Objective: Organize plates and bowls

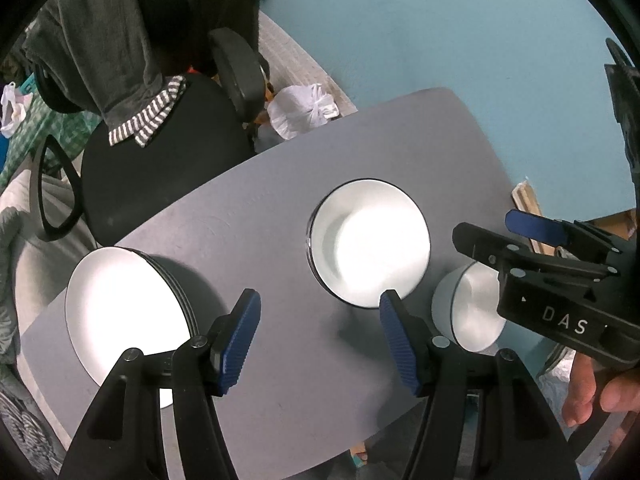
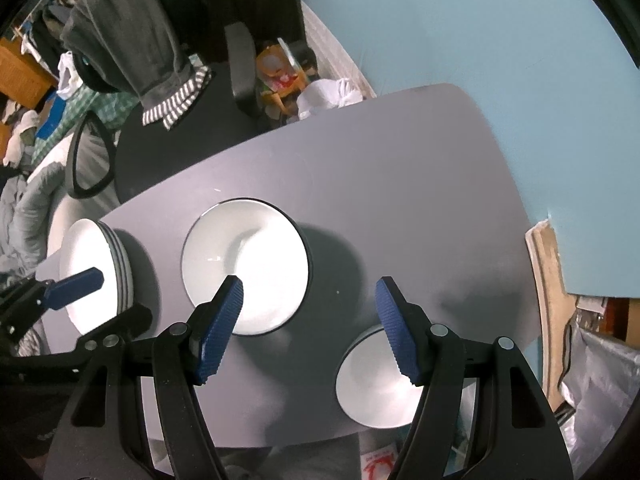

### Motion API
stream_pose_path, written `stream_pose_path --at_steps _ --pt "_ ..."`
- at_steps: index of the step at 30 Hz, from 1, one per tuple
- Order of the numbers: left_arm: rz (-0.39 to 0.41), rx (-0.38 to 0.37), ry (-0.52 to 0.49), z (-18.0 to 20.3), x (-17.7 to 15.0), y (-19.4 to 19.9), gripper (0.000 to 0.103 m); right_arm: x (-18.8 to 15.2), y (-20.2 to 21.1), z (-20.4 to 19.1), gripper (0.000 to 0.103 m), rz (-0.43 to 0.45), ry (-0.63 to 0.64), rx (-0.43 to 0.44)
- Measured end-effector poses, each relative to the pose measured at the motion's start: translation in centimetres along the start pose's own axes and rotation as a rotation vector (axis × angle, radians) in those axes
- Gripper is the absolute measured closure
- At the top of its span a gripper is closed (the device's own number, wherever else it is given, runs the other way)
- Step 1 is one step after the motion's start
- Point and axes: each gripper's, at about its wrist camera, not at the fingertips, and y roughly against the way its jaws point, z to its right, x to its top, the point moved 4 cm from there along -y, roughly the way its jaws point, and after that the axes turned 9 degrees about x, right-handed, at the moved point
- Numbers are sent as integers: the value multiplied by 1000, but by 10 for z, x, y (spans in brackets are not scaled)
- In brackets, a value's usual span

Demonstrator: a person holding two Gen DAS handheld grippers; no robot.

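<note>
On the grey table [image 1: 248, 224] a stack of several white plates [image 1: 124, 312] stands at the left, a wide white bowl [image 1: 368, 244] in the middle and a small white bowl [image 1: 472, 308] at the right. My left gripper [image 1: 320, 340] hangs open above bare table between the stack and the wide bowl, holding nothing. In the right wrist view the stack of plates [image 2: 92, 264], the wide bowl [image 2: 248, 264] and the small bowl [image 2: 376, 384] show again. My right gripper [image 2: 310, 320] is open and empty above the gap between the two bowls, one fingertip [image 2: 396, 328] over the small bowl's rim.
A black office chair [image 1: 160, 168] draped with a grey towel [image 1: 104, 48] stands past the table's far left edge, with a white plastic bag [image 1: 300, 108] on the floor beside it. A blue wall [image 1: 440, 40] runs behind. Cardboard [image 2: 548, 280] leans at the right. A hand [image 1: 592, 392] holds the right gripper.
</note>
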Motion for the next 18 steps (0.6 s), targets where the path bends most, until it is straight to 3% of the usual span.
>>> stream_pose_path --at_steps 18 --pt "72 -39 -59 8 -26 41 40 -33 48 -6 35 100 -2 -33"
